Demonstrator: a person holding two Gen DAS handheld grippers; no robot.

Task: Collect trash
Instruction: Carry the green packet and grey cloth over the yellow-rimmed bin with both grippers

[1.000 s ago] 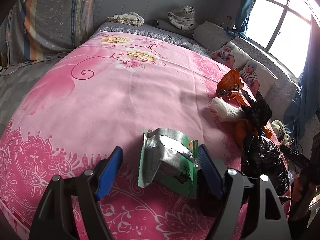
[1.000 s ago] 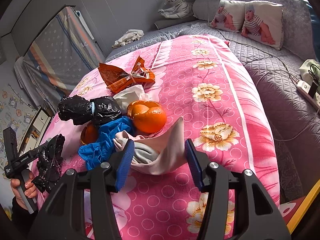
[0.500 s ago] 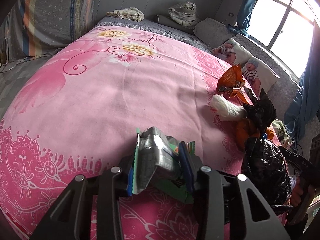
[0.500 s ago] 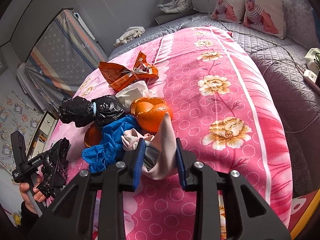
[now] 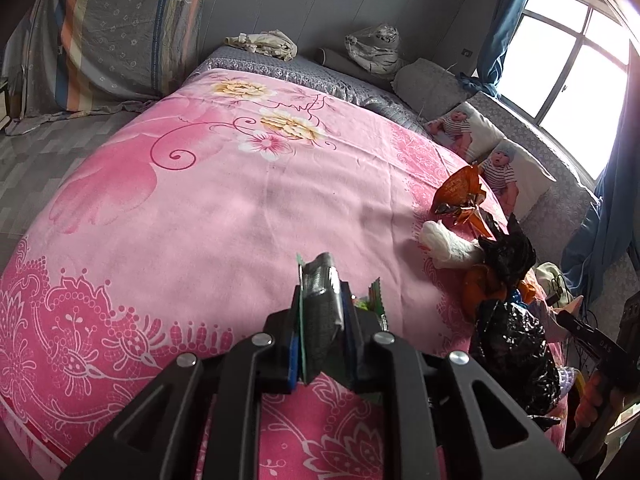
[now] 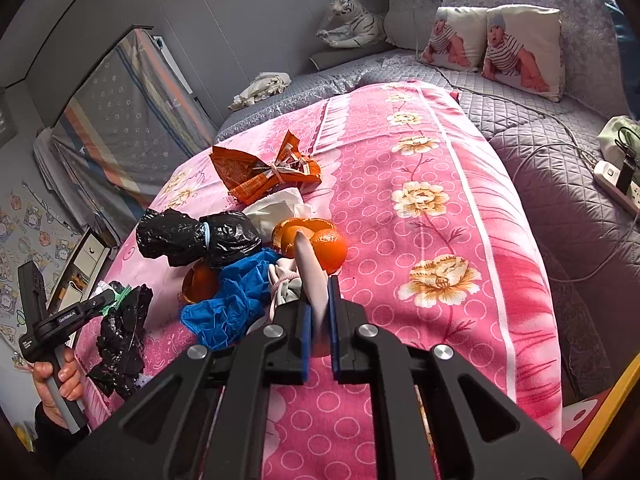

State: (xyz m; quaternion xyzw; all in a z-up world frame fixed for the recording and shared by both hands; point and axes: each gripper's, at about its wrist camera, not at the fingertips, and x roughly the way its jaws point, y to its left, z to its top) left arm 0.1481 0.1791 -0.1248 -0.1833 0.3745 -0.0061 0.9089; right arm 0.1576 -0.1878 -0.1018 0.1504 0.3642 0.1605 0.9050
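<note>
My left gripper point(image 5: 322, 300) has its jaws closing tight on a silver and green snack wrapper point(image 5: 318, 280), squeezed upright between the blue pads above the pink blanket point(image 5: 200, 220). My right gripper point(image 6: 318, 292) has its jaws closing on a pale pink cloth scrap point(image 6: 308, 256), pinched into a narrow fold. Just beyond it lies a heap: orange peel point(image 6: 328, 244), a blue crumpled glove point(image 6: 228, 308), a tied black bag point(image 6: 192, 236), white tissue point(image 6: 276, 208) and an orange foil wrapper point(image 6: 260, 172). Another crumpled black bag point(image 6: 120, 340) lies at the bed's near left edge.
A person's hand point(image 6: 60, 376) grips the other gripper's handle at the far left. Baby-print pillows point(image 6: 516, 48) and a plush tiger point(image 6: 352, 20) sit on the grey quilt point(image 6: 560, 184). A power strip point(image 6: 616, 180) with cables lies on the right.
Both grippers went from wide open to shut. The left squeezed the snack wrapper upright. The right pinched the pale cloth flat.
</note>
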